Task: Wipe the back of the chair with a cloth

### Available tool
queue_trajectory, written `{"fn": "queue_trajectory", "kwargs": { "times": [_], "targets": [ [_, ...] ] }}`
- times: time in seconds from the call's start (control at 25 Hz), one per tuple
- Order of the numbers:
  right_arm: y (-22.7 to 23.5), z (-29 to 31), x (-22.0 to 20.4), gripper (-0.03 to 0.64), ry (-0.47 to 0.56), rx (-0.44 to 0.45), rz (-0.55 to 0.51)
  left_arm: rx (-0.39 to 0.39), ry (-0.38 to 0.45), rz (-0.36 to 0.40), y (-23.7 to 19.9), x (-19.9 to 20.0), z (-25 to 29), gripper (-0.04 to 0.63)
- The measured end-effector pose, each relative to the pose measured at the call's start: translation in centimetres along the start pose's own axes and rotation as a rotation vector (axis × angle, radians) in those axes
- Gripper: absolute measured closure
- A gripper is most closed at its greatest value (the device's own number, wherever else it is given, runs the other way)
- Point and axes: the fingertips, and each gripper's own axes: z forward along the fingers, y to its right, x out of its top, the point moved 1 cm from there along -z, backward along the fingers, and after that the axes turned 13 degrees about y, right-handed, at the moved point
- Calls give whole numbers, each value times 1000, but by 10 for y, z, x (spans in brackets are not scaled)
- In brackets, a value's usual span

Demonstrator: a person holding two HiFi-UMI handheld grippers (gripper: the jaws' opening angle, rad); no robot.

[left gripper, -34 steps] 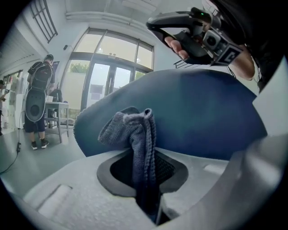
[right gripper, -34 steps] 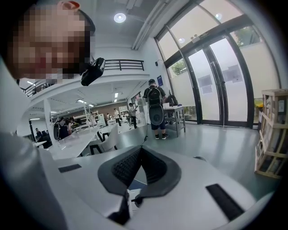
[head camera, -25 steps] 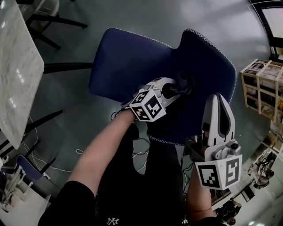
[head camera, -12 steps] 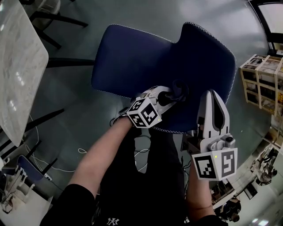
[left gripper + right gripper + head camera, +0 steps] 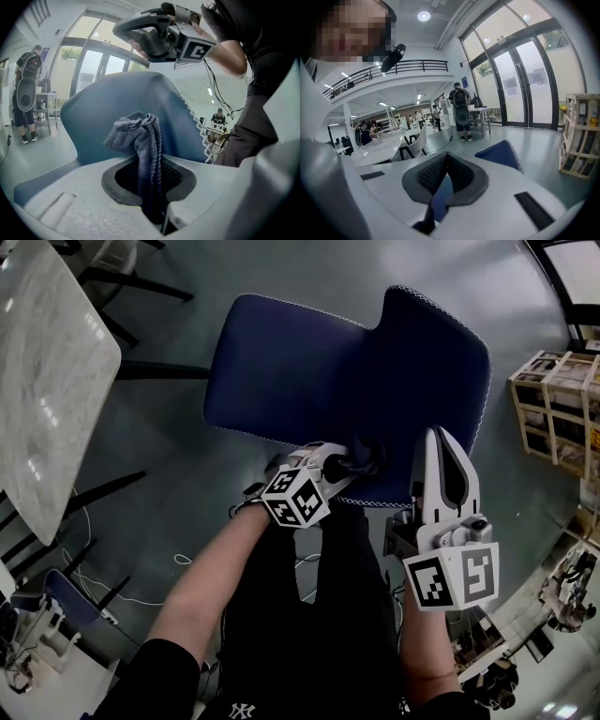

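Left of centre, our left gripper (image 5: 356, 463) is clenched on the cloth (image 5: 140, 140), whose bunched end sits at the low edge of the chair (image 5: 300, 371) back, though we cannot quite see contact. Just right, our right gripper (image 5: 439, 441) hovers beside that back, its jaws pinched together on nothing, with blue showing behind them.
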Motion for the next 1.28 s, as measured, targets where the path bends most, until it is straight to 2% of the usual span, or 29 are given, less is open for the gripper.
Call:
{"fn": "queue_trajectory", "kwargs": {
  "times": [0.36, 0.68, 0.84, 1.28],
  "targets": [
    [-13, -11, 5, 603, -36, 30, -11, -42, -31, -29, 18, 5, -21, 525],
    [-18, -17, 18, 603, -37, 59, 3, 37, 1, -116, 26, 27, -38, 525],
    [-22, -18, 38, 603, -22, 77, 10, 76, 48, -167, 28, 65, -48, 525],
    [-34, -22, 132, 603, 66, 131, -27, 157, 165, -143, 22, 205, -74, 525]
  ]
}}
